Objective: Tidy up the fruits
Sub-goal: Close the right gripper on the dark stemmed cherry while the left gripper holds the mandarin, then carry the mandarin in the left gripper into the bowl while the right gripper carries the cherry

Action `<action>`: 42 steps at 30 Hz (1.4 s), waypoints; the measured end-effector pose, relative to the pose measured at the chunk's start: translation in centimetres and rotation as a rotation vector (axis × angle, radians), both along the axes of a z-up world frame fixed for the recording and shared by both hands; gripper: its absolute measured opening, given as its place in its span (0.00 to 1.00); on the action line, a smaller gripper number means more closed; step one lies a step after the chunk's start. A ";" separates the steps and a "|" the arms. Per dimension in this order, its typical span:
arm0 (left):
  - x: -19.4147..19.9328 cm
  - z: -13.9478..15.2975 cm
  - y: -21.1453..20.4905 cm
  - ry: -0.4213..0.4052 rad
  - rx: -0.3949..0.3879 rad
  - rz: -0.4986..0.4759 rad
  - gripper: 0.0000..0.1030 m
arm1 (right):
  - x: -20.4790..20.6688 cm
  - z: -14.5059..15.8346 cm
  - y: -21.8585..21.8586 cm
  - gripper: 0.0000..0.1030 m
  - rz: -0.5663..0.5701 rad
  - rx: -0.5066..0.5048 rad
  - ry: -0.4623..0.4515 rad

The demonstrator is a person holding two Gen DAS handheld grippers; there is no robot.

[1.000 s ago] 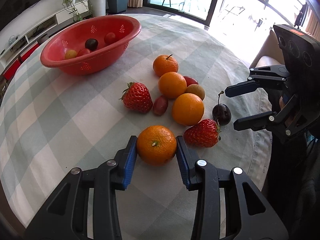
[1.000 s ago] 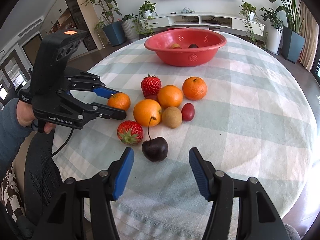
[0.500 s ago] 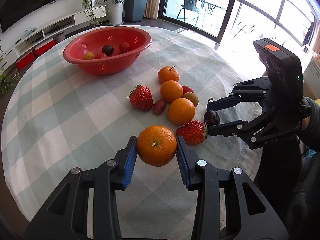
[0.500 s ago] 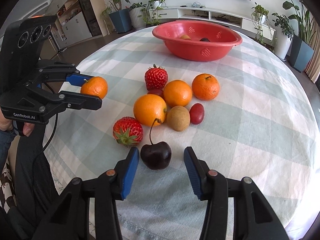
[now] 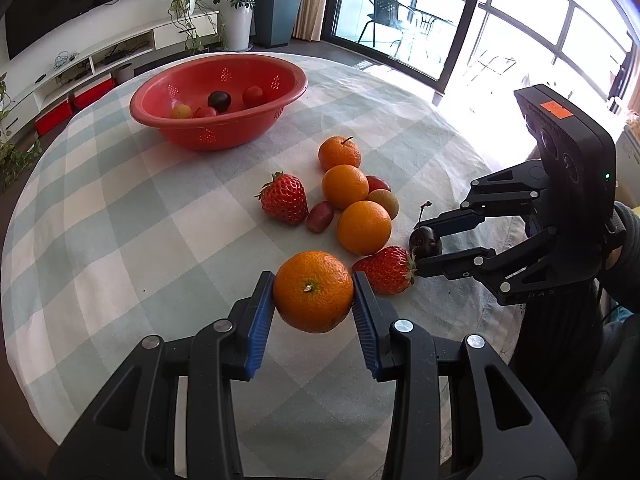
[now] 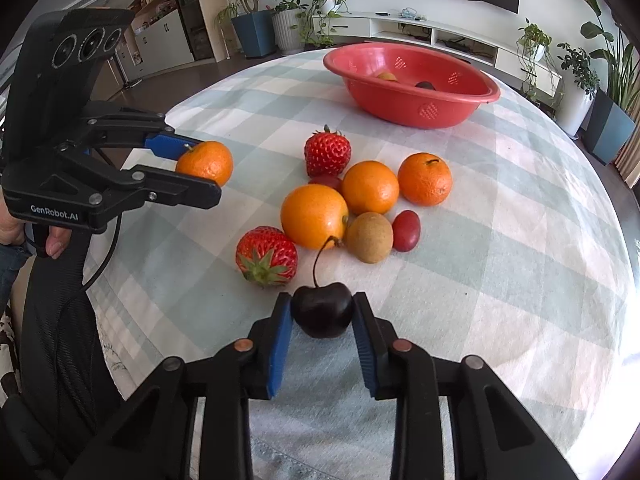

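The right gripper (image 6: pixel 322 312) has just been closing and now pinches the cherry (image 6: pixel 322 309) low over the tabletop (image 6: pixel 500 280); being small, round and glossy, it may squirt out. The left gripper (image 5: pixel 313 294) clamps a tangerine (image 5: pixel 313 291), lifted; a careless swing toward the red bowl (image 5: pixel 218 98) could loosen it.
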State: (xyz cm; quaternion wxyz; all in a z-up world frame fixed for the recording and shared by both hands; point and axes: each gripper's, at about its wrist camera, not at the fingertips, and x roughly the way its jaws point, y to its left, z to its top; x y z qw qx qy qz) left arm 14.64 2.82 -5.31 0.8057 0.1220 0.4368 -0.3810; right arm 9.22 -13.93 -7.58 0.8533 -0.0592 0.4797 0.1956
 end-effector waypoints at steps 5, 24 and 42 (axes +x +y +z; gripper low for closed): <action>0.1 0.3 0.0 -0.004 -0.009 0.004 0.35 | -0.3 0.3 0.0 0.32 0.001 0.010 -0.001; 6.2 6.4 -1.4 -0.088 -0.061 0.103 0.35 | 5.4 10.9 -3.3 0.32 -0.022 0.024 -0.193; 17.0 5.9 -5.8 -0.094 0.066 0.163 0.35 | 18.8 9.3 -3.3 0.32 -0.028 0.020 -0.086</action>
